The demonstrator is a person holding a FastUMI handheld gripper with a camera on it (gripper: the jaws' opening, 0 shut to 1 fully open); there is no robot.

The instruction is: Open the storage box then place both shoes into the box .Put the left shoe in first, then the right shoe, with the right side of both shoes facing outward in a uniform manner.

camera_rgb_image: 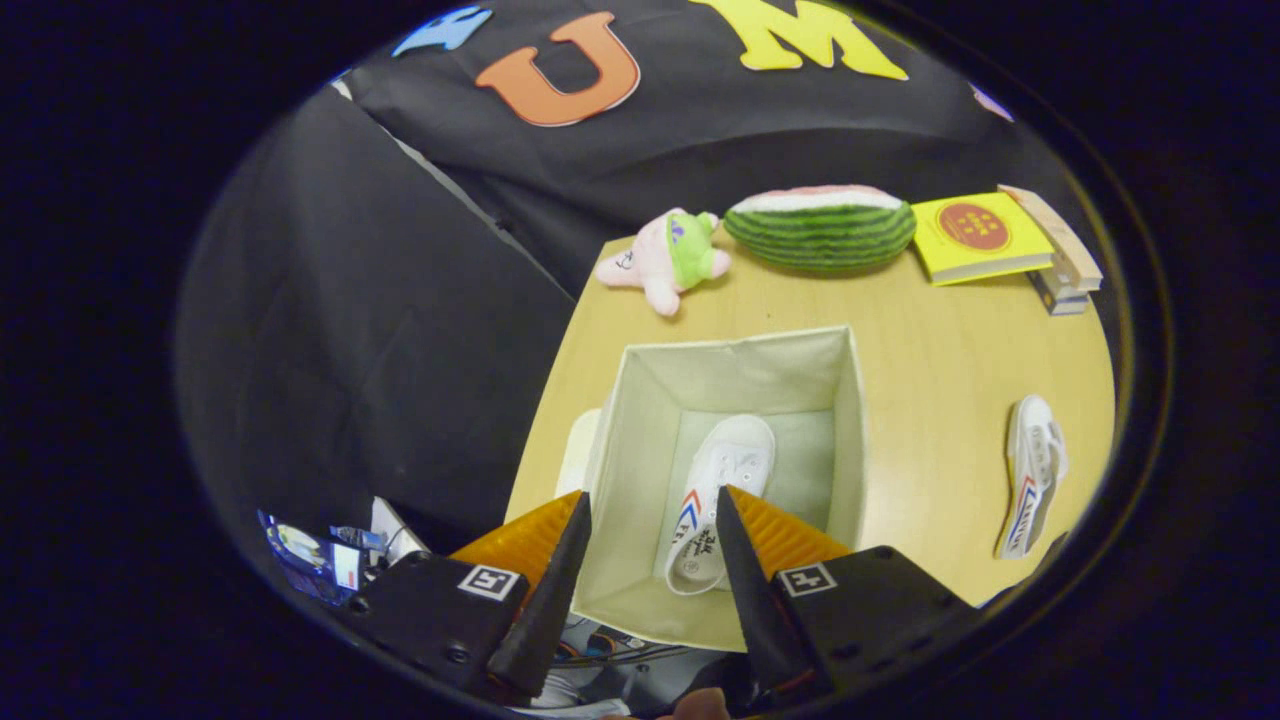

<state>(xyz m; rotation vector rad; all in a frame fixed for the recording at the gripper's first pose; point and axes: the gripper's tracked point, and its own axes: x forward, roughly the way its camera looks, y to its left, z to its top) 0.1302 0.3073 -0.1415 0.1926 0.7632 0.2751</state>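
**Gripper view: one shoe in the box, the second waits off to the right**

Gripper view looks down from above the table [930,330]. The gripper [650,510] hangs over the near edge of the open storage box [640,390], and its fingers stand wide apart with nothing held between them.

Inside the box lies the first shoe [725,470]. It is just ahead of the fingers, between their tips and a little beyond, with the heel toward the gripper and the toe pointing away. The right finger covers a part of its heel. A pale flat piece leans beside the left wall of the box; possibly it is the lid [580,450], but the view is too bent there to be sure.

The second shoe [1035,475] is well apart from the box, on the bare table far to the right of the gripper. Its long axis runs nearly the same way as the fingers point, toe away and heel near, and it seems to lie on its side. So in my judgement the next move must carry the gripper sideways to the right, past the right wall of the box, and then down across the narrow width of this shoe.
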